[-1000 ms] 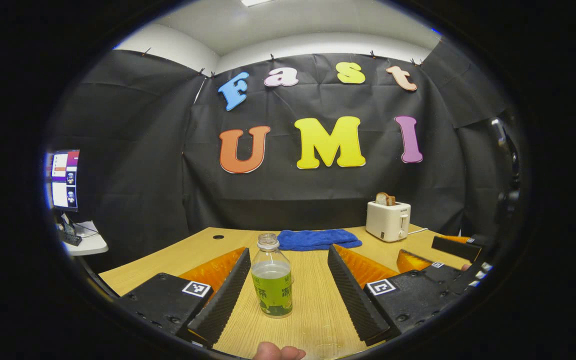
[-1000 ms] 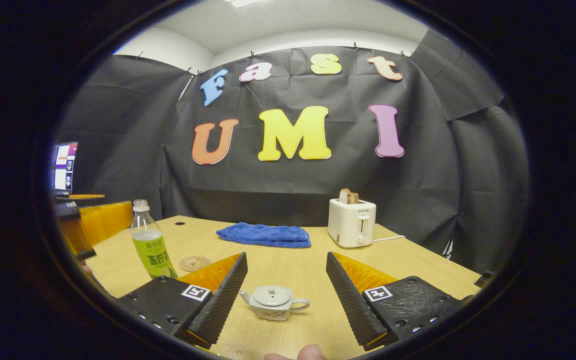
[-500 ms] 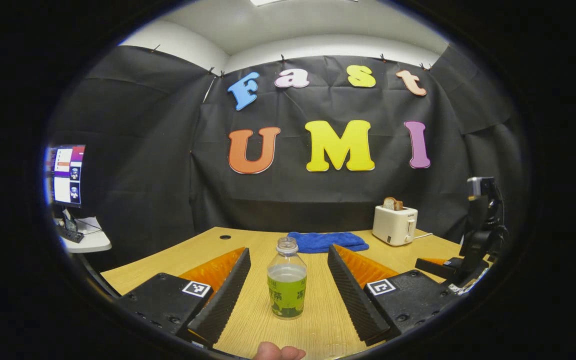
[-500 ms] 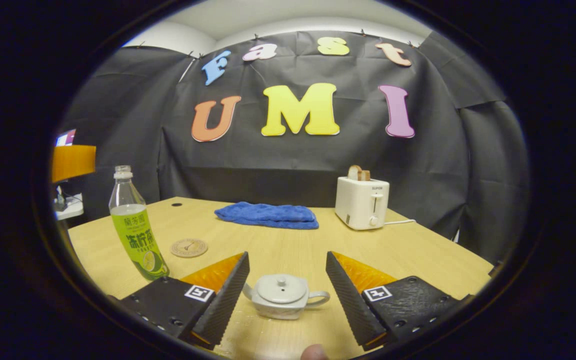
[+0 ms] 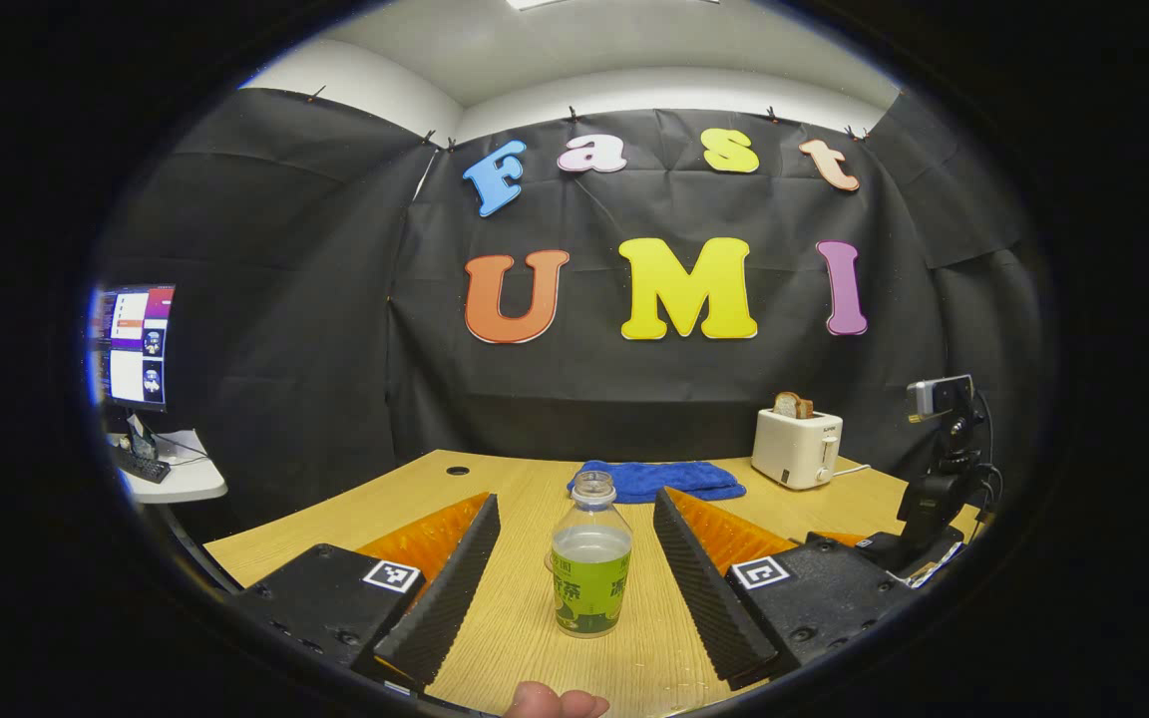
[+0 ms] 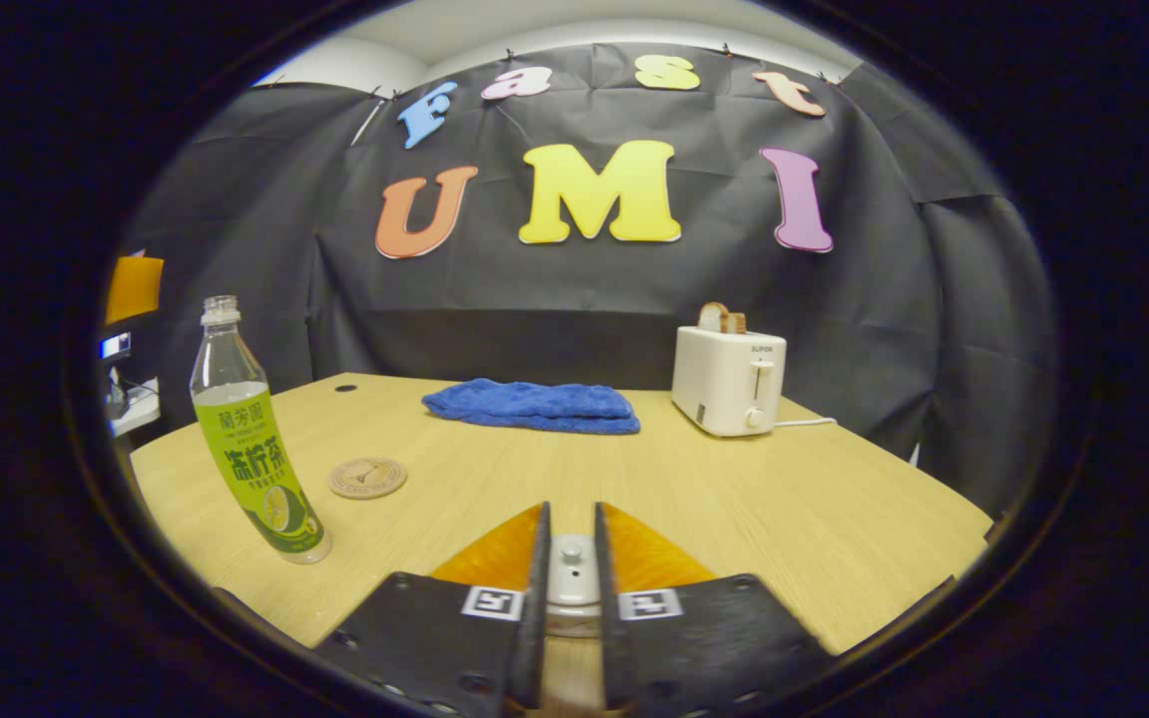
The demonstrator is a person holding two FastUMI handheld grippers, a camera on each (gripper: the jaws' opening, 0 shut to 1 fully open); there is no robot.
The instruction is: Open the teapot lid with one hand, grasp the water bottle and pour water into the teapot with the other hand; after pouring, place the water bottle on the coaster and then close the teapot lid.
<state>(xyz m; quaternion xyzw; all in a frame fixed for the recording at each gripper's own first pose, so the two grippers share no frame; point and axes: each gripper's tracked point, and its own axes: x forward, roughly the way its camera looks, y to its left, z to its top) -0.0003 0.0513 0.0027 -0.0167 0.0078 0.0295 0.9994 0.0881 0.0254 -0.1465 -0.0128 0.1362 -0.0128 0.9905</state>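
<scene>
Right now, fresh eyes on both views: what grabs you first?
The right gripper closed on the teapot lid, low in the right gripper view. Next, the uncapped water bottle standing upright between the wide-open fingers of the left gripper, untouched. Behind them on the table are a blue towel, a white toaster with bread in it, and the round coaster.

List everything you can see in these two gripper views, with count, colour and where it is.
Wooden table: one, light tan, under everything.
Clear plastic water bottle with green label: one, uncapped, upright between left fingers, untouched.
Round wooden coaster: one, tan, beside bottle.
Small grey teapot lid: one, between right fingers.
Folded blue towel: one, table's far side.
White toaster with bread: one, far right.
Monitor: one, lit, side desk at left.
Left gripper: open.
Right gripper: closed on lid.
Fingertip: one, bottom edge.
</scene>
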